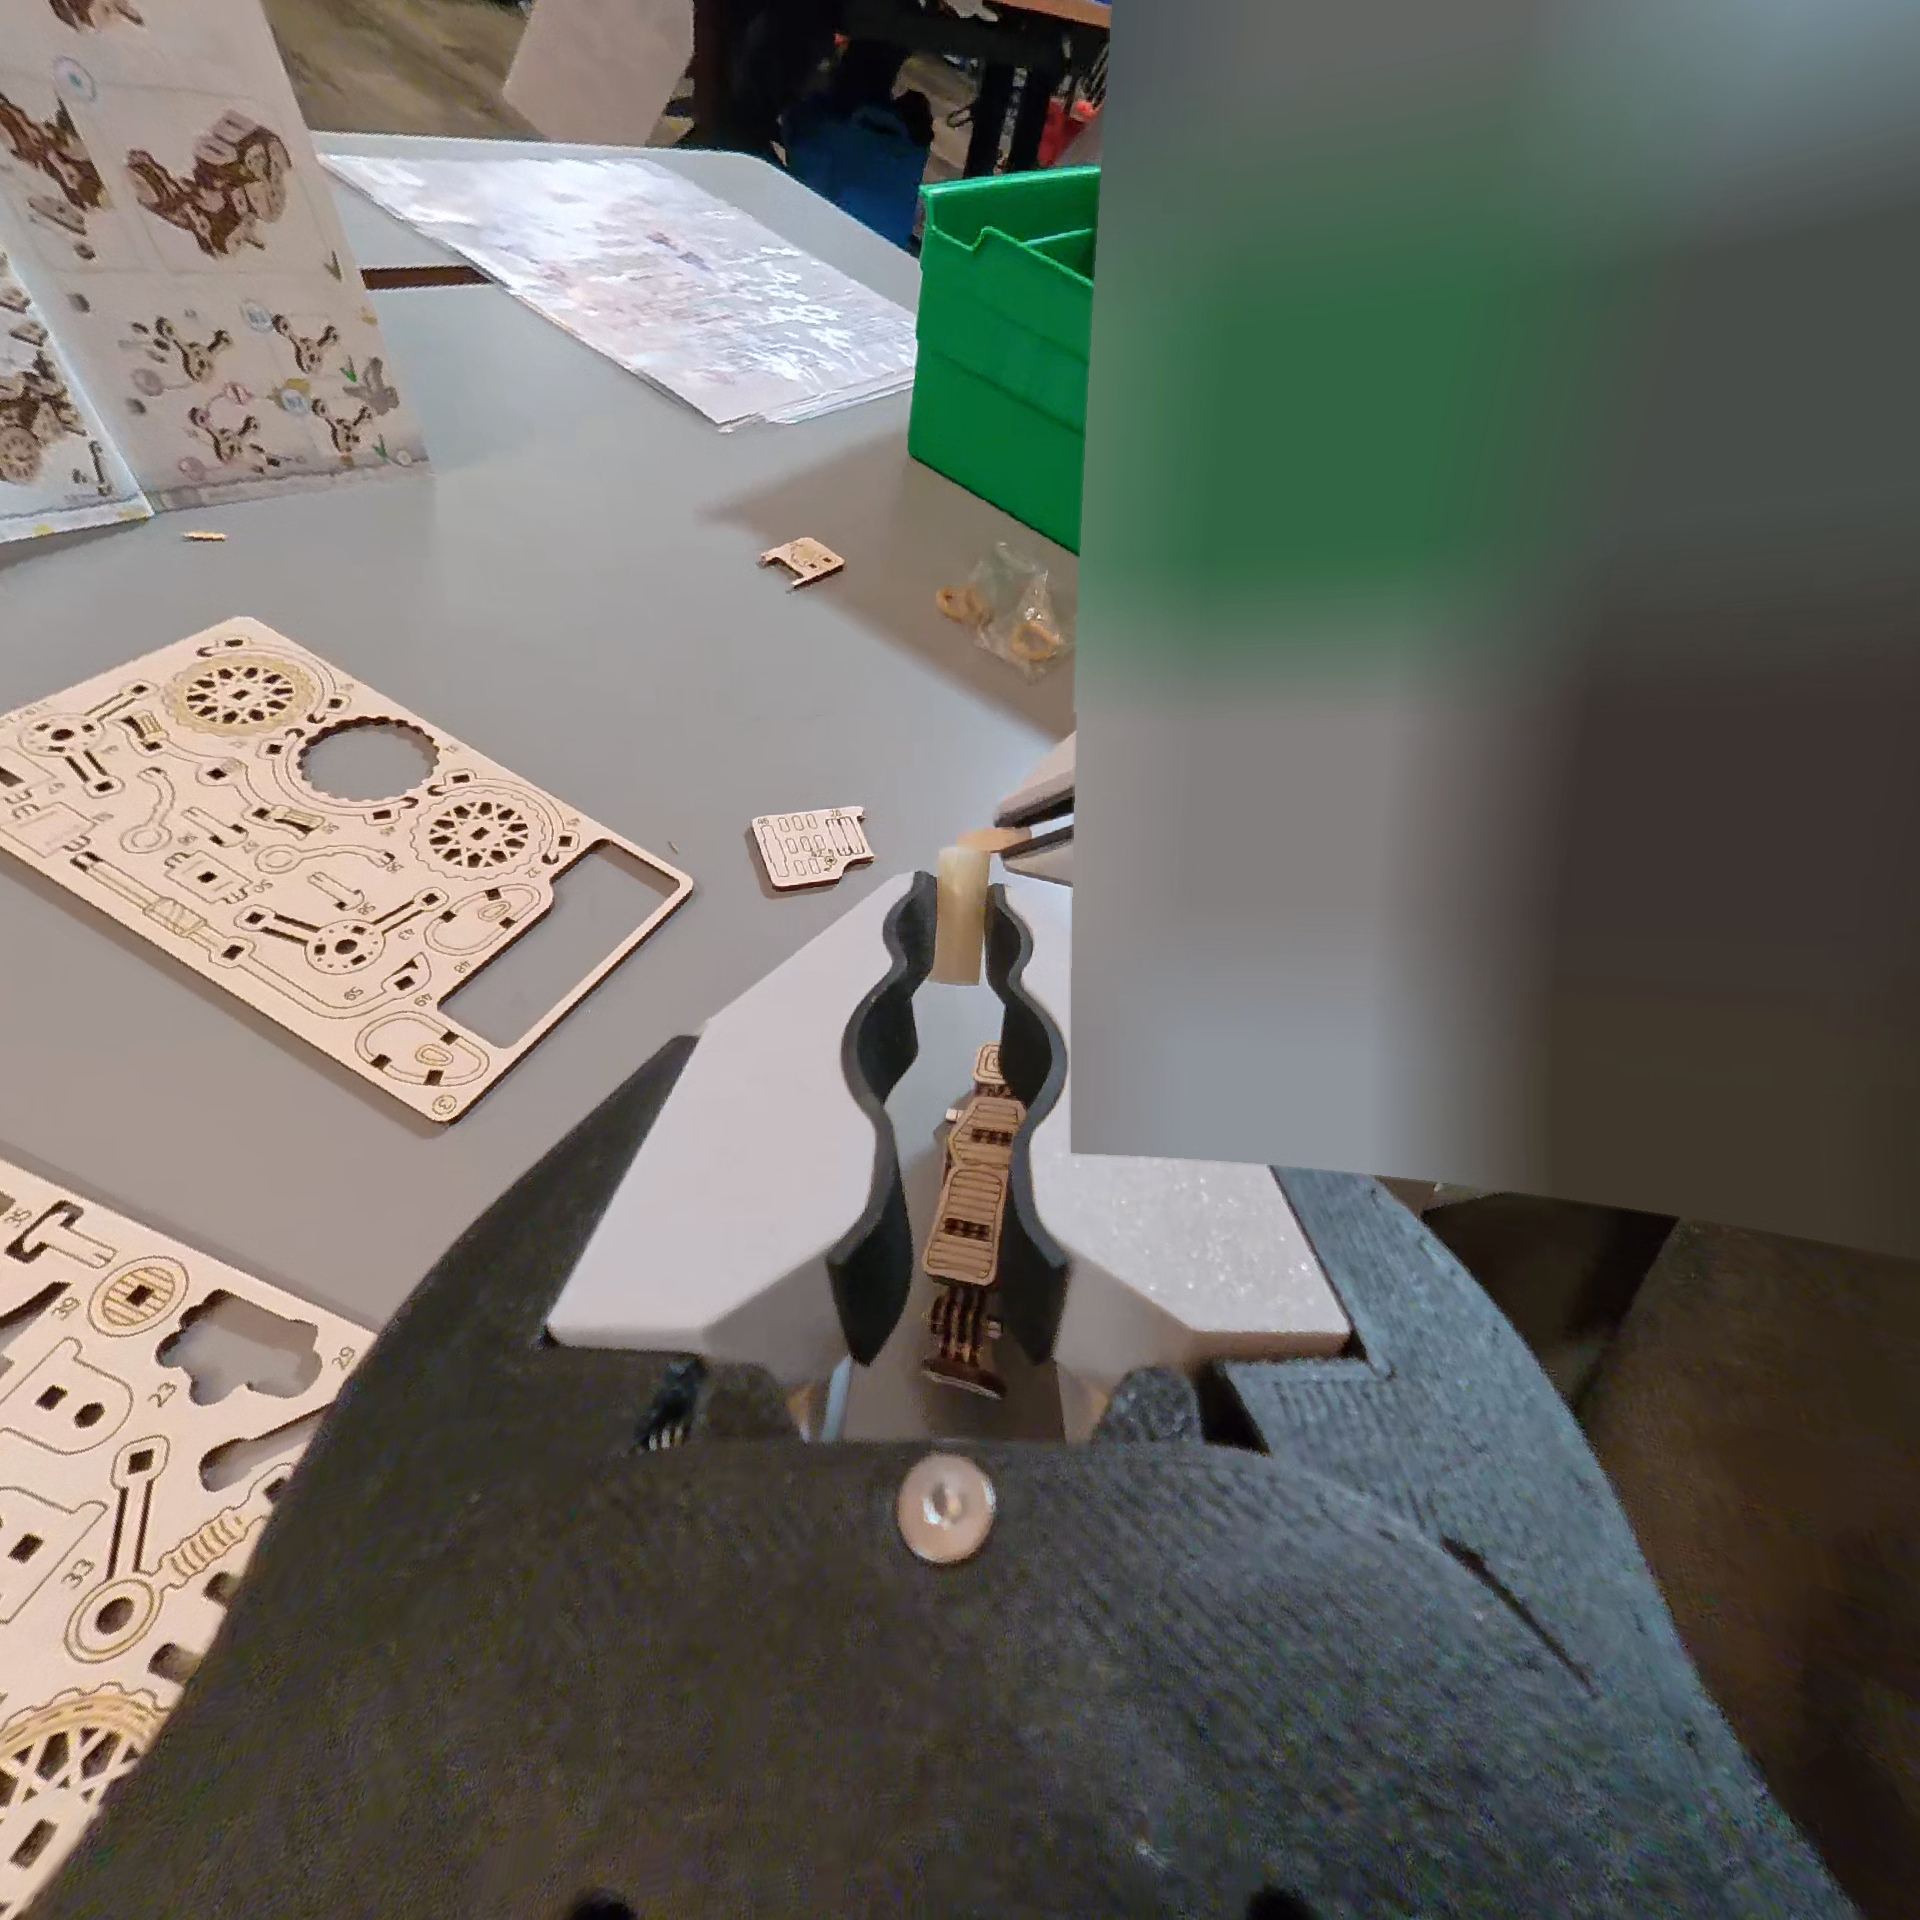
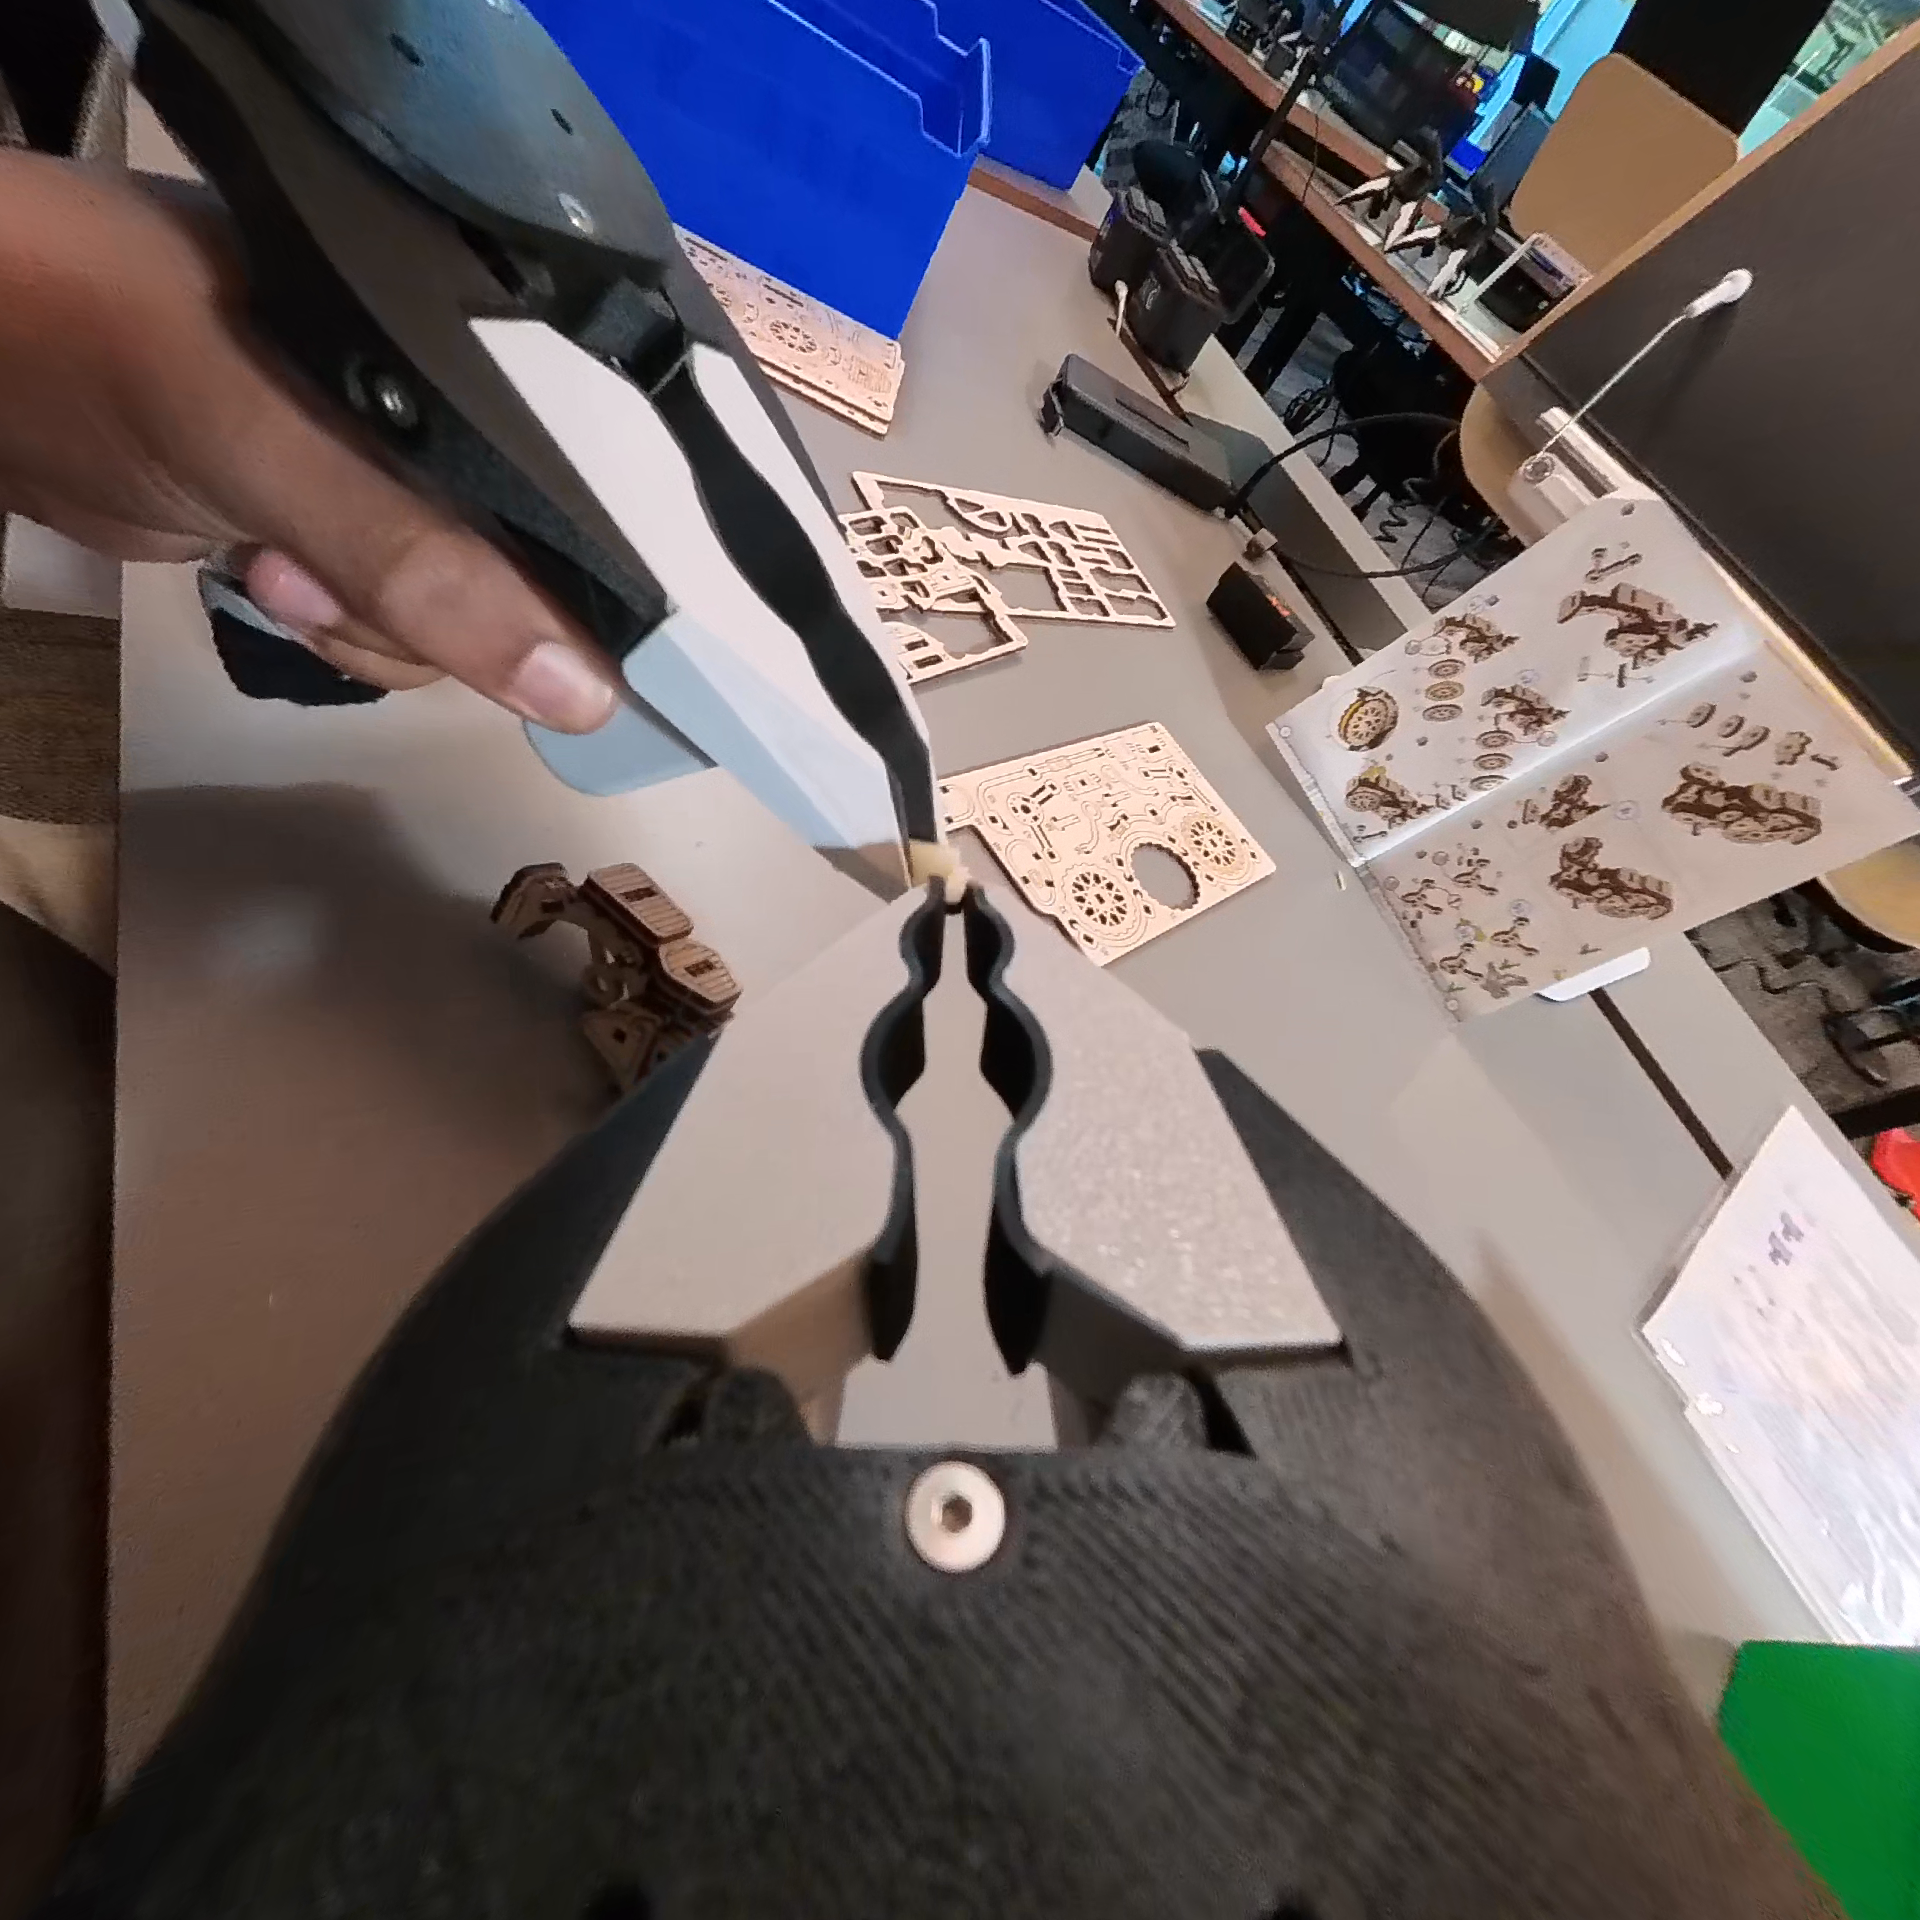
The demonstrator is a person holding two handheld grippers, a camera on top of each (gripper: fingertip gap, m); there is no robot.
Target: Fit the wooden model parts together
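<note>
My left gripper is shut on a pale cream stick that stands upright between its tips. My right gripper is shut on a small thin wooden part. In the left wrist view its tip meets the top of the stick. In the right wrist view the left gripper, held by a hand, comes down from the upper left, and the two tips touch. A partly built brown wooden model stands on the grey table below. It also shows between my left fingers.
Laser-cut part sheets lie on the table, with loose pieces and a small bag. An instruction booklet stands open. A green bin, blue bins and black devices sit at the edges. Both grippers' tips are close together, under 4 cm apart.
</note>
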